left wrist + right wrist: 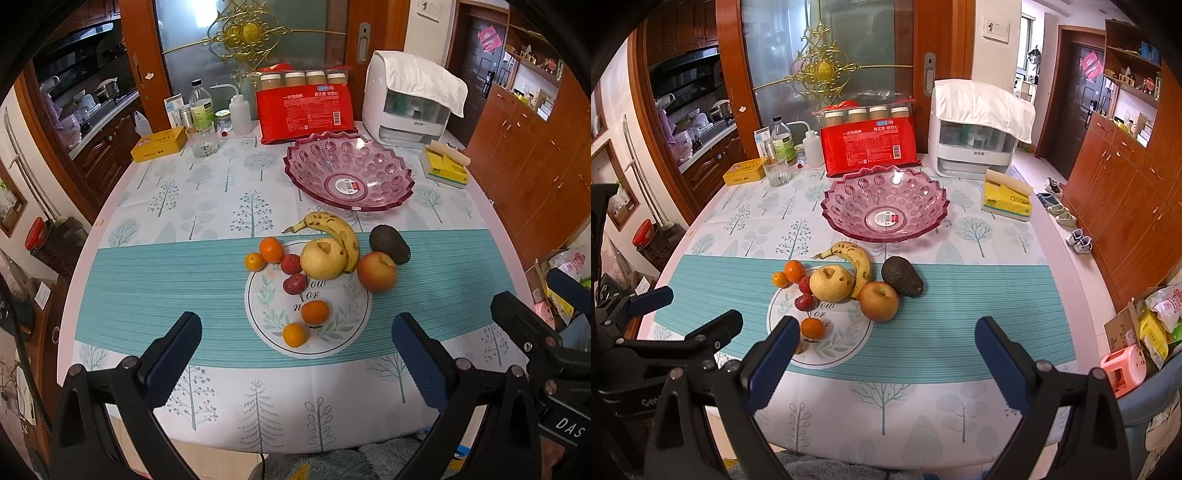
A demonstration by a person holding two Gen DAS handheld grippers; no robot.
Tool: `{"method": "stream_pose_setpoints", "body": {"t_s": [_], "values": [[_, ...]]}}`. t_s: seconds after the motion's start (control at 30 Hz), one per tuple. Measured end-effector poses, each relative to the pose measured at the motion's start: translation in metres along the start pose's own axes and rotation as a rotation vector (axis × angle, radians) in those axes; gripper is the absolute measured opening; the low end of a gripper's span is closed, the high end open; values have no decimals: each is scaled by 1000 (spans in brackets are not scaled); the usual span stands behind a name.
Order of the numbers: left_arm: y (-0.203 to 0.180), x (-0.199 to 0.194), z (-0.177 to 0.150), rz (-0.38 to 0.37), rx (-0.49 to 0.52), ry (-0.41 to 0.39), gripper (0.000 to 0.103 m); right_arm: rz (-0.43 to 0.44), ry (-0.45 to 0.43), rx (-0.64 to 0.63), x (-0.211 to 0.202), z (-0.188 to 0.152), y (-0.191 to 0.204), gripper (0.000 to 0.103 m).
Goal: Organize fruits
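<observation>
A pink glass bowl [347, 171] [885, 205] stands empty at the table's far middle. In front of it lie a banana [332, 229] [855, 260], a pear [322, 258] [831, 282], an apple [376, 271] [878, 301], an avocado [389, 243] [902, 276], several small oranges [314, 311] [812, 327] and two strawberries [294, 284] [804, 302]. My left gripper [295, 362] hangs open over the near table edge, holding nothing. Equally open and empty, my right gripper [884, 363] hovers to its right, short of the apple.
A red package [304, 110] with jars behind it, a white appliance [412, 99], a yellow tissue pack [445, 168], a glass [202, 142], bottles and a yellow tin [159, 144] line the far edge. Wooden cabinets [1123, 206] stand right; shoes and a pink stool [1124, 365] are on the floor.
</observation>
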State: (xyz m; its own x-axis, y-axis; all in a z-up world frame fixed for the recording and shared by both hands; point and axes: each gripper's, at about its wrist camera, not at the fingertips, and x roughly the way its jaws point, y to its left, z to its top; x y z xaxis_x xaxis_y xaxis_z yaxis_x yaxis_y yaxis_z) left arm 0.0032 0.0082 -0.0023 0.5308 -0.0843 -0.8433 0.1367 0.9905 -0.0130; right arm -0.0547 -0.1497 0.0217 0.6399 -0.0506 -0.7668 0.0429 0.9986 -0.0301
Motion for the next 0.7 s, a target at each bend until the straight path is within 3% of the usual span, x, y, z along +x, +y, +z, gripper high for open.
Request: {"method": "stream_pose_setpoints", "body": {"t_s": [0.7], "values": [[25, 4, 16, -25, 74, -33, 102, -39, -13, 55, 5, 7, 23, 96]]}}
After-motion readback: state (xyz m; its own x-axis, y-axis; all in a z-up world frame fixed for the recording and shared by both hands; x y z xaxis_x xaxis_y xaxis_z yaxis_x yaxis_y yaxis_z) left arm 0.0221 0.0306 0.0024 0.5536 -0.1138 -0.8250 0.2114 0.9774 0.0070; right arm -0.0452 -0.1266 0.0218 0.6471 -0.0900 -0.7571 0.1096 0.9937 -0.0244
